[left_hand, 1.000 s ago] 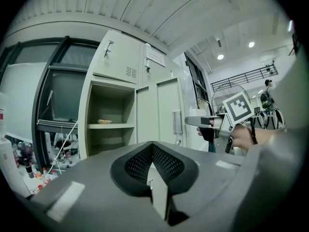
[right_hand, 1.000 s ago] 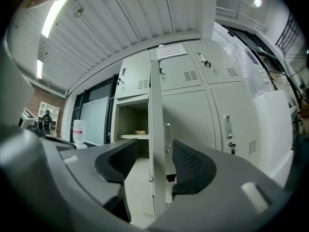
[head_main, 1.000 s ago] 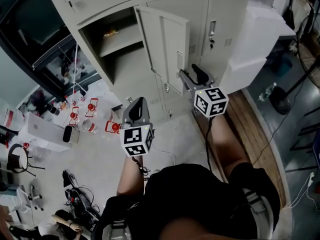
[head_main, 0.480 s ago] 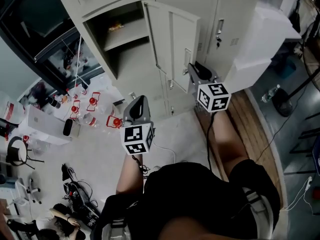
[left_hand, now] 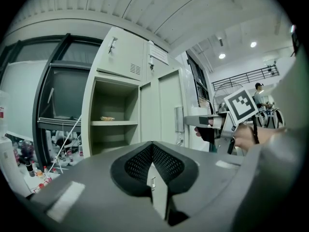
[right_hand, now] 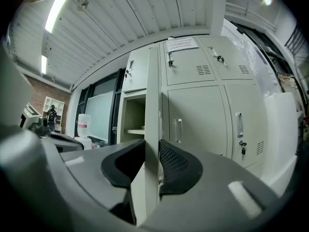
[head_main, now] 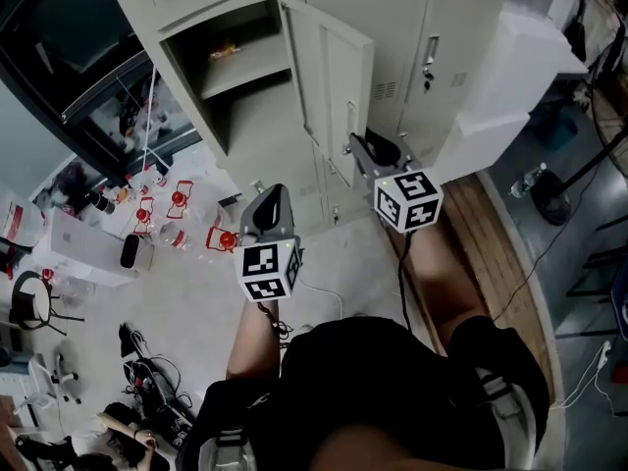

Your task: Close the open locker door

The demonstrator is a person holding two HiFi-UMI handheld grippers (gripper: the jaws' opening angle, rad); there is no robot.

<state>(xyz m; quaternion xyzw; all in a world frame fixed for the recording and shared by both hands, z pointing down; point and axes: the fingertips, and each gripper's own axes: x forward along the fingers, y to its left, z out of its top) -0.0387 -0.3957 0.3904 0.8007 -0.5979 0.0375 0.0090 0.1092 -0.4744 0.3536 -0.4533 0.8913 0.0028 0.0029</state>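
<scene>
The pale grey locker door [head_main: 337, 72] stands open, swung out from its compartment [head_main: 231, 86] with one shelf. My right gripper [head_main: 359, 147] is shut on the door's free edge, just below the door's handle [head_main: 351, 116]. In the right gripper view the door's edge [right_hand: 152, 100] runs straight up between the two black pads [right_hand: 176, 164] of the right gripper [right_hand: 151, 166]. My left gripper [head_main: 276, 202] hangs lower left of the door, away from it. It is shut with nothing in it in the left gripper view [left_hand: 152, 159], where the door [left_hand: 161, 111] shows ahead.
A small packet [head_main: 224, 52] lies on the open compartment's shelf. Shut lockers [head_main: 446, 27] flank the door. A white box [head_main: 510, 77] stands at the right. Red-capped bottles [head_main: 179, 209] and cables [head_main: 147, 376] litter the floor at the left. A person [head_main: 123, 444] is at the lower left.
My right gripper has come in onto the door's free edge and its jaws have closed on it. It then shifted slightly left with the door. The left gripper has hardly moved.
</scene>
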